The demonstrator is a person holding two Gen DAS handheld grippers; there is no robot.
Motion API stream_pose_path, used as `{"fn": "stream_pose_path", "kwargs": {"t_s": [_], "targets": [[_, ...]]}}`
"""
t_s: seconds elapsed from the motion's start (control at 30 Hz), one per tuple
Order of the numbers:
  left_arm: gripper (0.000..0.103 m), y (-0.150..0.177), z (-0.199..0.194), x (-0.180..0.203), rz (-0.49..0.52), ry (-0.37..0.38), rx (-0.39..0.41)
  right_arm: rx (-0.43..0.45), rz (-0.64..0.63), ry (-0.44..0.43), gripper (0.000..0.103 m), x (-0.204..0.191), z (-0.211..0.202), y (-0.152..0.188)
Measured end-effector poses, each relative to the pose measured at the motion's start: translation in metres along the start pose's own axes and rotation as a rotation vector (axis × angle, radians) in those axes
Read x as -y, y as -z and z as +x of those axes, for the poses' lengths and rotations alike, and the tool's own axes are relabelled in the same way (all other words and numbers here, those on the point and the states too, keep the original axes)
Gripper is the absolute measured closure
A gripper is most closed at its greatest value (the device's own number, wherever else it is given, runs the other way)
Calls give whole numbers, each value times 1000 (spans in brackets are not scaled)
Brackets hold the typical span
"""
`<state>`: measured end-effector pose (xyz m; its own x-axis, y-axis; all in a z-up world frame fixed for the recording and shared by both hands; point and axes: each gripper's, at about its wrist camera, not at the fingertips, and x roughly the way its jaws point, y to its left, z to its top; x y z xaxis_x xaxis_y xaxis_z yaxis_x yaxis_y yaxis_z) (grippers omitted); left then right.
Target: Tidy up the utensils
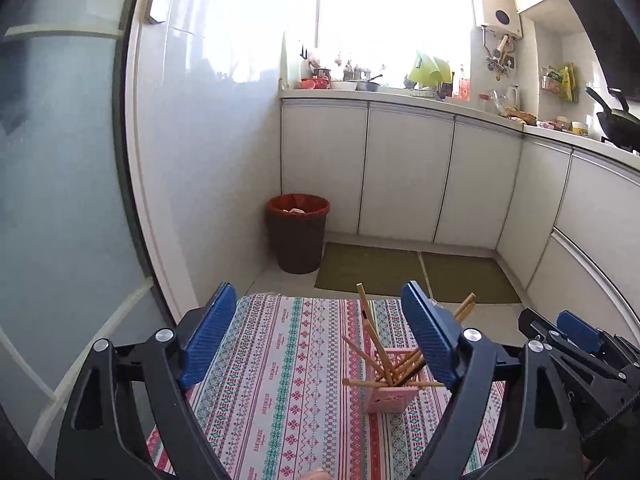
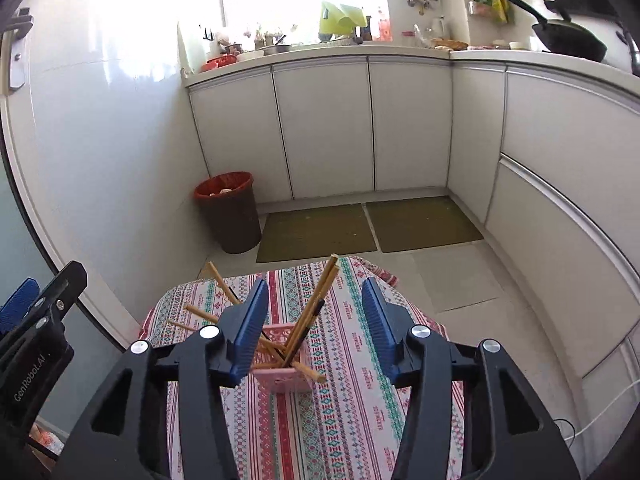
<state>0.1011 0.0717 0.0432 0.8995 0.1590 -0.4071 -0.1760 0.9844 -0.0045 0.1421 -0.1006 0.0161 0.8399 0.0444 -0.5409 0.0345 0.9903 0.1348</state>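
Two tongs, both released, nothing gripped | left tongs [image 1: 320, 340] spread wide, lower centre | right tongs [image 2: 316, 328] parted, lower centre | pink holder [image 2: 282, 376] upright on patterned surface [image 2: 352, 400], chopsticks [image 2: 316, 300] fanned out inside | trash bin [image 2: 232, 216] left of centre on floor

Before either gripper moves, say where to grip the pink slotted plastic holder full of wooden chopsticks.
Grip the pink slotted plastic holder low across its flat side walls, coming in level from the near side; wooden chopsticks fan out above its rim, probably blocking any approach from above.
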Motion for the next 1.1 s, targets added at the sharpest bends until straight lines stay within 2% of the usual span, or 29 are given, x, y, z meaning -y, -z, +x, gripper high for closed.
{"fn": "stream_pose_path", "kwargs": {"t_s": [0.1,0.2,0.33,0.4,0.47,0.67,0.87,1.1], "targets": [[12,9,-28,7,29,-15,11,-9,16,17,46,12,-27,13],[7,17,-53,11,32,-15,26,-7,49,41,36,26,-53,26],[7,30,-86,12,16,-10,71,-5,59,89,17,39,-85,47],[7,35,-97,15,27,12,48,3,58,104,8,43,-103,58],[7,40,-103,20,53,7,-7,14,70,113,7,47,-117,66],[7,59,-127,17,46,60,-77,21,79,165,7,57,-152,87],[7,70,-139,21,76,55,-112,38,74,220,7,65,-173,100],[7,77,-145,21,80,68,-138,27,56,223,7,67,-180,104]]}}
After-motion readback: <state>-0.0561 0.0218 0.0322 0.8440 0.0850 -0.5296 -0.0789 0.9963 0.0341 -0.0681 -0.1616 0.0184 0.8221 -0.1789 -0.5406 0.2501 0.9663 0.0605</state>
